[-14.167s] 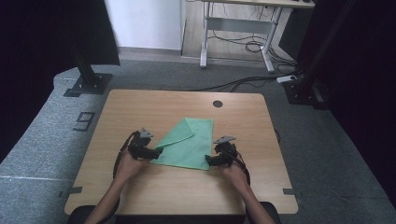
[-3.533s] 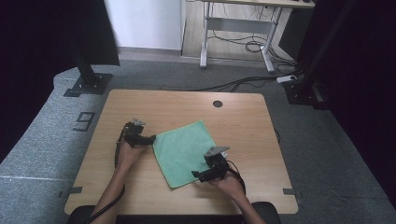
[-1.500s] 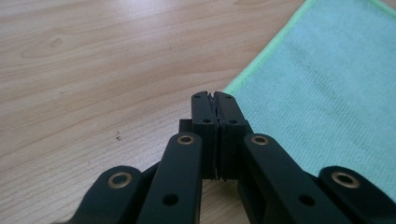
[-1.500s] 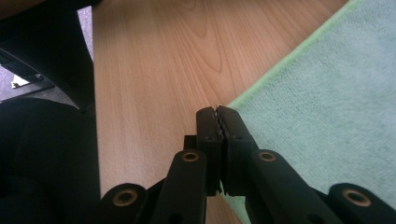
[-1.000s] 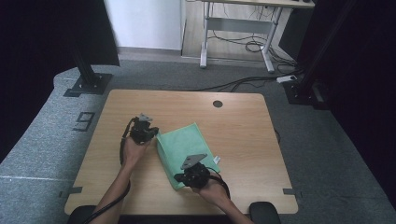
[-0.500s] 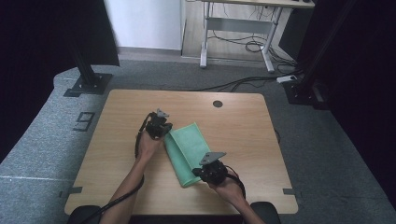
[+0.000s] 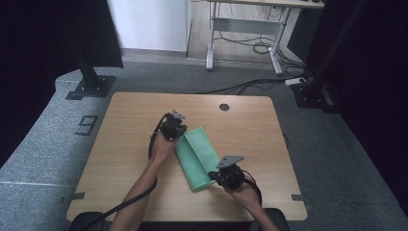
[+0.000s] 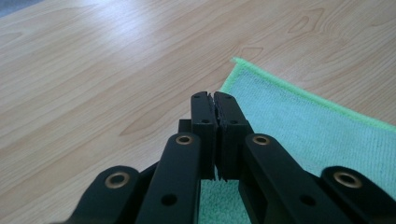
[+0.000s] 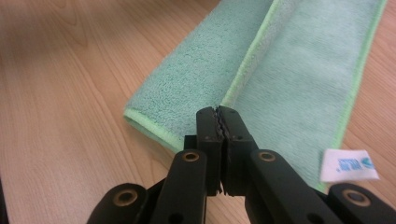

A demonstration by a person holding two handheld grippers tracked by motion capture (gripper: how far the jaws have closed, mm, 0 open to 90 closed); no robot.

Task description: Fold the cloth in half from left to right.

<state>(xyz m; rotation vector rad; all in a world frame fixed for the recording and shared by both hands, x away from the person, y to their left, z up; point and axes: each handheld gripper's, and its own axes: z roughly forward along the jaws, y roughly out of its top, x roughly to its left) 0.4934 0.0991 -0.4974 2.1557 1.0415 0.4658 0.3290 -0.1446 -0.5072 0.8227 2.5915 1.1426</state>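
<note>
A green cloth (image 7: pixel 197 156) lies folded into a narrow strip near the middle of the wooden table (image 7: pixel 126 144). My left gripper (image 7: pixel 180 134) sits at the strip's far end, jaws shut, with the cloth (image 8: pixel 303 126) running under and to the right of its tips (image 8: pixel 214 95). At the near end is my right gripper (image 7: pixel 212 176), also shut. Its tips (image 9: pixel 218 109) meet the hemmed edge of the folded-over layer of cloth (image 9: pixel 289 79). A white label (image 9: pixel 348 165) sticks out at the cloth's near corner.
A round cable hole (image 7: pixel 224 107) sits near the table's far edge. Bare wood stretches left of the left hand. Beyond the table are grey carpet, a desk frame (image 7: pixel 243 33) with cables, and dark stands at both sides.
Both grippers have swept rightward across the table with the cloth's edge. The cloth has gone from a wider half-folded shape to a narrow folded strip.
</note>
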